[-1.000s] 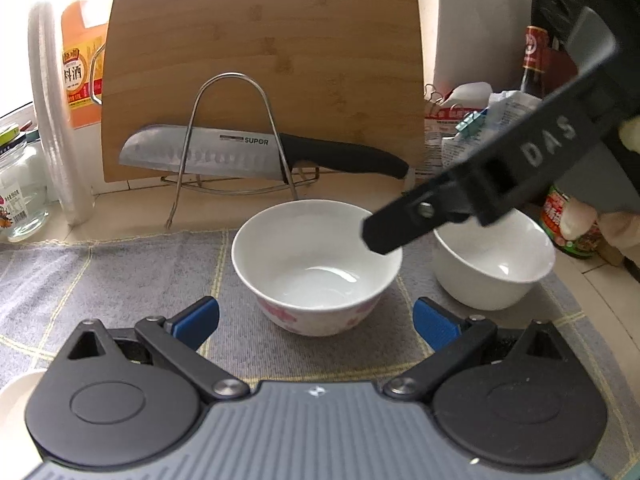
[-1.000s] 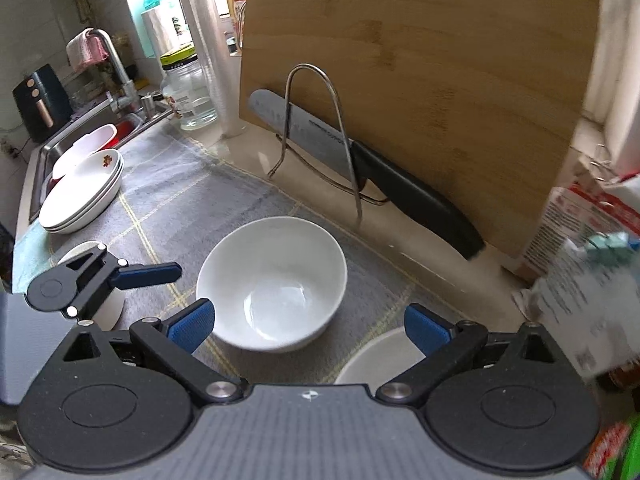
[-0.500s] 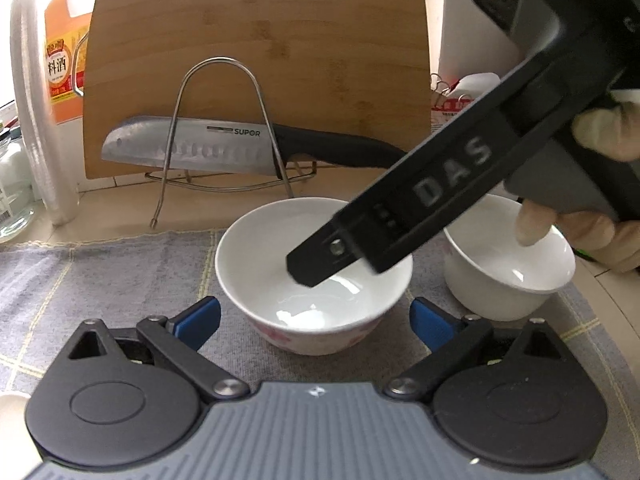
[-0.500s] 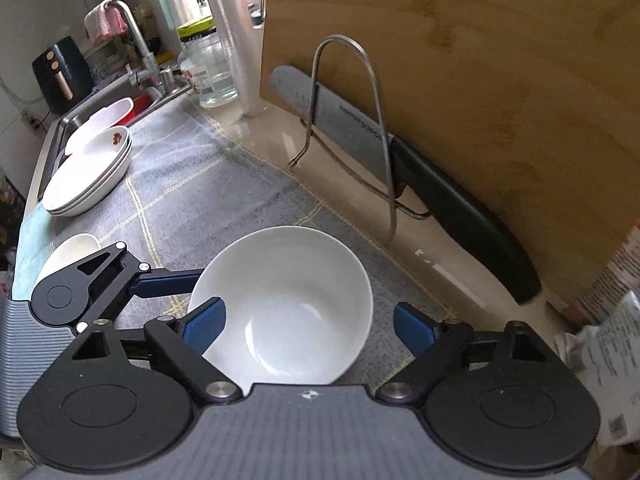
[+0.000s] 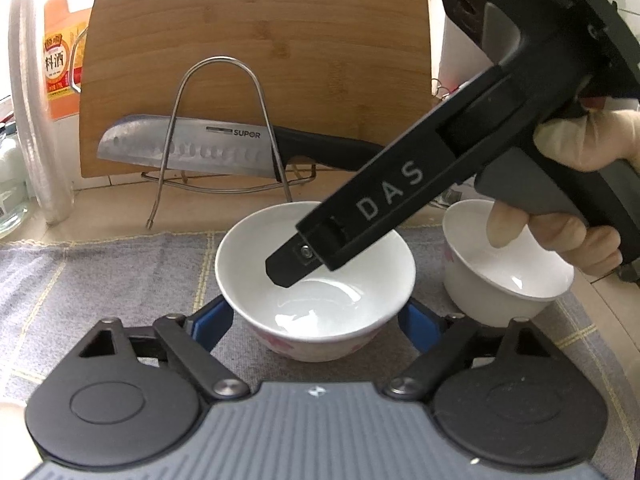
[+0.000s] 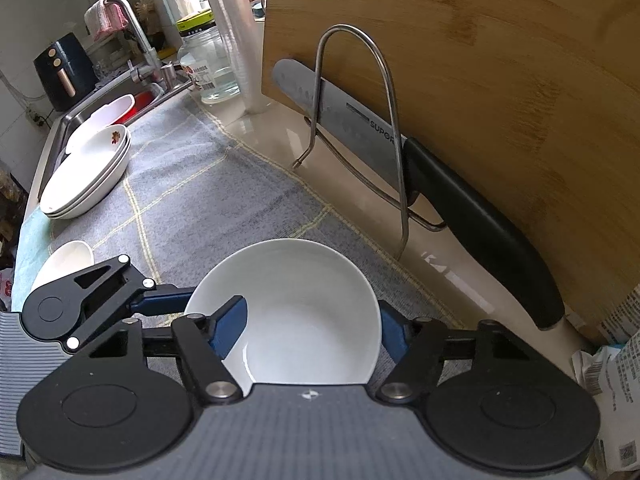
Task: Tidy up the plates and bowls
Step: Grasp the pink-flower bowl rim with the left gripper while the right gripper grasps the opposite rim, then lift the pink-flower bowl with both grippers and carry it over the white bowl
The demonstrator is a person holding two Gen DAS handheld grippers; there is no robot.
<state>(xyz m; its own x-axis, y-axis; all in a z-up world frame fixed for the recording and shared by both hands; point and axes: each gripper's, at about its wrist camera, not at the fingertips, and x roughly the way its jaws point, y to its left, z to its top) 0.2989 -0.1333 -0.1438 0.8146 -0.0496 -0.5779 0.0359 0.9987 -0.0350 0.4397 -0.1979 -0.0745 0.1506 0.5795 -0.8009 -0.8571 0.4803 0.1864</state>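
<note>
A white bowl with pink flowers (image 5: 316, 292) stands on the grey mat and also shows in the right wrist view (image 6: 296, 312). My left gripper (image 5: 314, 322) is open, its blue pads on either side of the bowl's base. My right gripper (image 6: 312, 324) is open and reaches over the bowl from the right, one finger (image 6: 230, 320) inside the rim and the other outside; its finger (image 5: 304, 256) hangs in the bowl in the left wrist view. A second white bowl (image 5: 504, 280) stands to the right. A stack of white plates (image 6: 86, 176) lies by the sink.
A bamboo cutting board (image 5: 256, 60) leans on the wall behind a wire rack (image 5: 218, 132) holding a knife (image 5: 224, 148). A small white bowl (image 6: 60, 264) sits at the mat's left. A glass jar (image 6: 208, 68), bottles and a sink (image 6: 112, 108) are further left.
My right gripper has swung left from above the second bowl and lowered over the flowered bowl, one finger now inside its rim. My left gripper has advanced until its pads flank that bowl.
</note>
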